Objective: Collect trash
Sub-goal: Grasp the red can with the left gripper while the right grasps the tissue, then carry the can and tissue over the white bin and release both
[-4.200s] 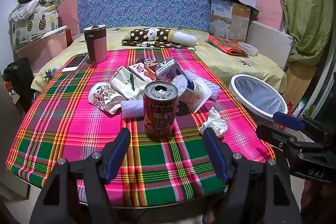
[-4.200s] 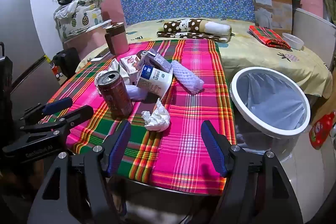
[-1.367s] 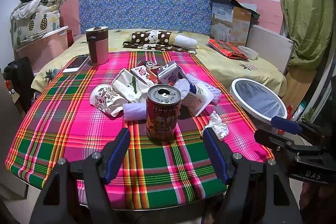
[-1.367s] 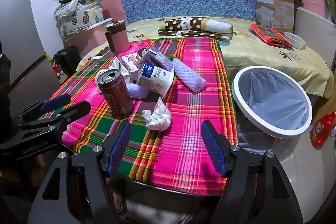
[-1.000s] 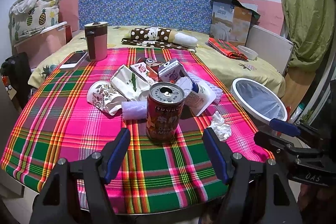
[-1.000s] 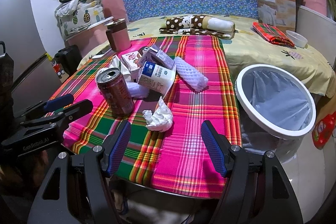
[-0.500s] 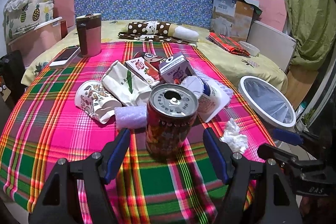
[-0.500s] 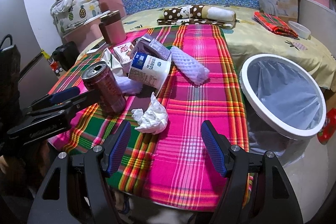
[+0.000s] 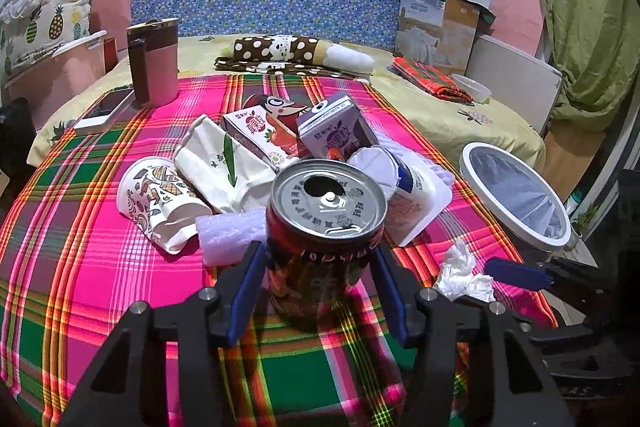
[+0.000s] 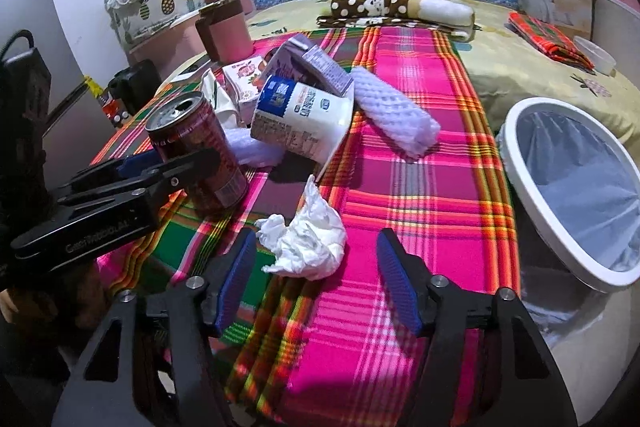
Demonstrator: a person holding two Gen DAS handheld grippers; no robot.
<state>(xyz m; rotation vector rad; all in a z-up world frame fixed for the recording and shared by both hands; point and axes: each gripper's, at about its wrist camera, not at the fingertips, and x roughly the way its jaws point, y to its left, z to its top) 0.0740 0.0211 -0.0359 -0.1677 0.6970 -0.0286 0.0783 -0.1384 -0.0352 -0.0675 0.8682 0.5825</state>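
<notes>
A red drink can (image 9: 324, 211) stands upright on the plaid tablecloth (image 9: 80, 267). My left gripper (image 9: 318, 255) is closing on it, and its blue pads (image 9: 246, 279) lie against the can's two sides. The right wrist view shows the same can (image 10: 192, 135) with the left gripper (image 10: 172, 159) around it. A crumpled white tissue (image 10: 308, 243) lies between the jaws of my right gripper (image 10: 316, 247). Those jaws are closing, and a gap remains on the right side. The tissue (image 9: 460, 271) also shows beside one right pad (image 9: 516, 273).
Behind the can lie a paper cup (image 9: 156, 199), a white bag (image 9: 224, 163), two drink cartons (image 9: 336, 131), a yoghurt tub (image 10: 304, 119) and a foam net sleeve (image 10: 392, 111). A white-rimmed lined bin (image 10: 552, 101) stands right of the table. A tumbler (image 9: 154, 63) and phone (image 9: 106, 111) sit far left.
Both grippers moved forward and down toward the table. The left jaws narrowed onto the can's sides. The right jaws narrowed and now frame the tissue.
</notes>
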